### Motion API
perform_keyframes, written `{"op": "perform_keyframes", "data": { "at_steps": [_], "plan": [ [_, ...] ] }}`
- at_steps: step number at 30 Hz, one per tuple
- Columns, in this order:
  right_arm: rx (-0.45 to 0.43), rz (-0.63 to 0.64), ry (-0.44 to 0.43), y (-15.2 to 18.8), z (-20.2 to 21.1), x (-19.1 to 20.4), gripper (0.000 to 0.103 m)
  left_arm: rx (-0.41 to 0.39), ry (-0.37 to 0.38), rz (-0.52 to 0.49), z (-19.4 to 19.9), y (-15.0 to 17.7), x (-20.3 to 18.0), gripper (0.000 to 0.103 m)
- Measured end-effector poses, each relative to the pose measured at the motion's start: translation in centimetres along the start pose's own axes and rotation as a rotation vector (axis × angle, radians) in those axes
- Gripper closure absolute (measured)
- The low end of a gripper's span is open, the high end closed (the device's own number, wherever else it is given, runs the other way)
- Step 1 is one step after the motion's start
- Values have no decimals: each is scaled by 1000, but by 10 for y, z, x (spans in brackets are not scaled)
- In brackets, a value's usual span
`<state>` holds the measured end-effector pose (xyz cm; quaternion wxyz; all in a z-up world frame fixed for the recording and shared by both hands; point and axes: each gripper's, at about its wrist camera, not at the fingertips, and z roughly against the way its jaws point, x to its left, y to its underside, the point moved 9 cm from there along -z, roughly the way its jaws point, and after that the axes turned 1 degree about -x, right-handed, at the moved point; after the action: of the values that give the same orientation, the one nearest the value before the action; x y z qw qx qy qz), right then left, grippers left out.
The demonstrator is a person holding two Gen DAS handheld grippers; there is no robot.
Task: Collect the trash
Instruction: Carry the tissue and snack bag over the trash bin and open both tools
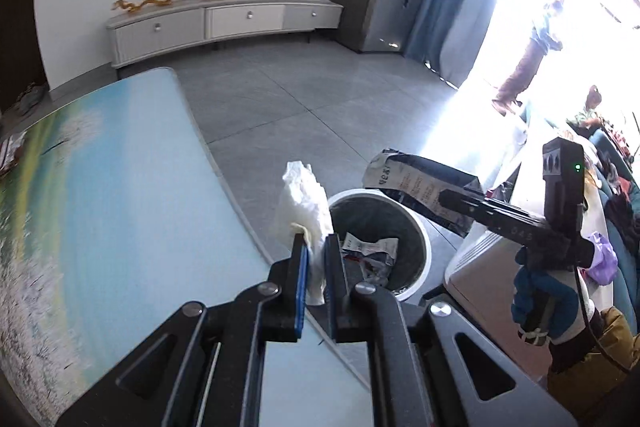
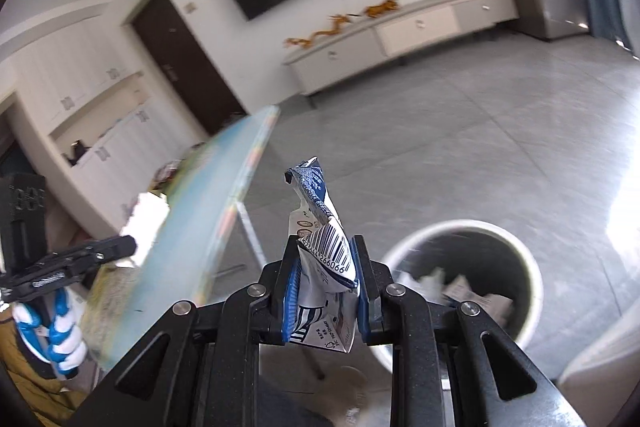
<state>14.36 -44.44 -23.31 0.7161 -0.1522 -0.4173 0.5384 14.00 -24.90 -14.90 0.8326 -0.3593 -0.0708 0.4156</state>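
Note:
My left gripper [image 1: 316,247] is shut on a crumpled white tissue [image 1: 304,203], held over the table edge beside the white trash bin [image 1: 416,223]. The bin has a dark liner and holds several wrappers [image 1: 370,255]. My right gripper [image 2: 325,259] is shut on a flattened blue-and-white carton [image 2: 324,247] with a barcode. In the left wrist view that carton [image 1: 416,187] hangs just above the bin's right rim. In the right wrist view the bin [image 2: 532,279] sits lower right, and the left gripper [image 2: 120,247] shows at far left with the tissue [image 2: 146,217].
A glass table with a blue landscape print [image 1: 120,207] fills the left. A white box [image 1: 480,267] stands right of the bin. A TV cabinet [image 1: 224,23] with orange figurines lines the far wall. Grey tiled floor [image 1: 320,99] lies between. Bright window at right.

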Motion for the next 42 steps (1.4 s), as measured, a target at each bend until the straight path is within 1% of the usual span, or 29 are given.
{"op": "perform_keyframes", "data": {
  "at_steps": [4, 9, 15, 18, 22, 24, 26, 27, 29, 30, 31, 36, 42],
  "plan": [
    [44, -42, 74, 11, -11, -36, 80, 48, 41, -59, -37, -9, -36, 96],
    [88, -101, 107, 18, -28, -64, 79, 105, 84, -90, -83, -20, -65, 95],
    [106, -130, 143, 20, -40, -88, 79, 148, 99, -96, -125, -23, -81, 95],
    [113, -137, 154, 23, -46, -99, 81, 167, 98, -96, -140, -21, -86, 94],
    [129, -154, 166, 26, -52, -107, 80, 188, 106, -89, -155, -20, -90, 93],
    [127, -164, 167, 27, -52, -110, 73, 198, 111, -90, -158, -18, -92, 93],
    [117, -164, 175, 26, -47, -111, 69, 207, 109, -95, -161, -17, -95, 92],
    [115, -163, 181, 27, -44, -113, 67, 213, 110, -95, -162, -16, -94, 89],
    [109, -167, 195, 26, -40, -117, 64, 219, 112, -88, -164, -16, -95, 76],
    [105, -170, 201, 26, -37, -119, 63, 215, 111, -79, -163, -16, -94, 64],
    [101, -173, 207, 26, -33, -121, 63, 210, 111, -73, -162, -17, -92, 60],
    [84, -196, 227, 26, -17, -128, 59, 201, 116, -61, -158, -21, -91, 60],
    [78, -193, 222, 28, -5, -122, 59, 169, 116, -52, -142, -25, -87, 60]
  ]
}}
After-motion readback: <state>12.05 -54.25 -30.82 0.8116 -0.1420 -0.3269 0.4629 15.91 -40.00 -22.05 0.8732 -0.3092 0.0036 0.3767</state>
